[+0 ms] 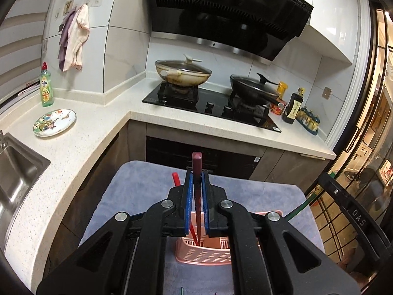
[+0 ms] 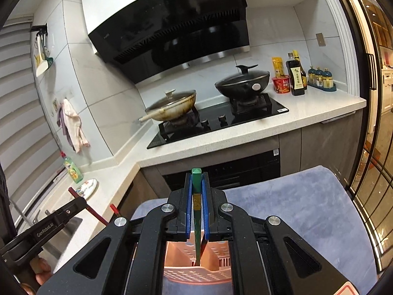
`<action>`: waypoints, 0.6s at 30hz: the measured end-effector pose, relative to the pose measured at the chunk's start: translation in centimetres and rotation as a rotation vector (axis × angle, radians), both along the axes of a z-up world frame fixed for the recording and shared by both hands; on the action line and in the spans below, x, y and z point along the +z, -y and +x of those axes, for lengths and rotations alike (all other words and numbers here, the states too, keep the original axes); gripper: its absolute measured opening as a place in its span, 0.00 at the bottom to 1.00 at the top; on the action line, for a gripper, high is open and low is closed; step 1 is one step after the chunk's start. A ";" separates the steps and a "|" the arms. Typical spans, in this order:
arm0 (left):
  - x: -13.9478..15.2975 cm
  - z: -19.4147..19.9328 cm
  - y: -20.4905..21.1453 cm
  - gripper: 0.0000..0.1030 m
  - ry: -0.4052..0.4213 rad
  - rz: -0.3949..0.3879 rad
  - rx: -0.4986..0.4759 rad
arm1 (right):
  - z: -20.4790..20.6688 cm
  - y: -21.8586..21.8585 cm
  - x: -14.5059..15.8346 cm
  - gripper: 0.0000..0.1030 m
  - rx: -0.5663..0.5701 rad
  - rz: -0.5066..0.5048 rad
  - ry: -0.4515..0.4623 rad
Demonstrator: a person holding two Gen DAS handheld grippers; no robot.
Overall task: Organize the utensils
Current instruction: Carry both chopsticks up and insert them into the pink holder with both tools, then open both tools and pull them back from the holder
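Note:
My left gripper [image 1: 196,179] is shut on a dark red chopstick [image 1: 197,162] whose lower end reaches into the pink slotted utensil basket [image 1: 203,253] below it. A bright red chopstick [image 1: 175,178] stands in the basket just to the left. My right gripper [image 2: 196,182] is shut on a green chopstick [image 2: 196,189] whose lower end dips into the same pink basket [image 2: 196,270]. The left gripper [image 2: 73,204] shows at the lower left of the right wrist view, and the right gripper's body [image 1: 348,211] at the right of the left wrist view.
The basket stands on a grey-blue towel [image 1: 137,191] over a small table. Behind are a counter with a painted plate [image 1: 54,122], a green soap bottle [image 1: 46,86], a sink [image 1: 14,169], a stove with two lidded pans [image 1: 183,72], and sauce bottles [image 2: 297,73].

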State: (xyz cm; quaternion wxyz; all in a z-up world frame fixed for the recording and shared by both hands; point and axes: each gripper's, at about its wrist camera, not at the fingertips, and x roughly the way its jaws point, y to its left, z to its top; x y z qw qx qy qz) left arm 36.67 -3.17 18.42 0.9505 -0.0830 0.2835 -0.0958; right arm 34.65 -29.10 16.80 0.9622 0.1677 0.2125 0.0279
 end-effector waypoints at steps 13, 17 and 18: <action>1.1 -3.8 -1.1 0.32 0.039 0.037 0.033 | -5.6 0.1 1.9 0.13 0.016 -0.019 0.042; 1.0 -6.8 -1.7 0.34 0.039 0.077 0.049 | -9.1 -0.1 1.4 0.18 0.036 -0.047 0.028; 0.8 -7.3 -1.8 0.35 0.038 0.085 0.051 | -10.3 -0.2 0.9 0.18 0.041 -0.058 0.018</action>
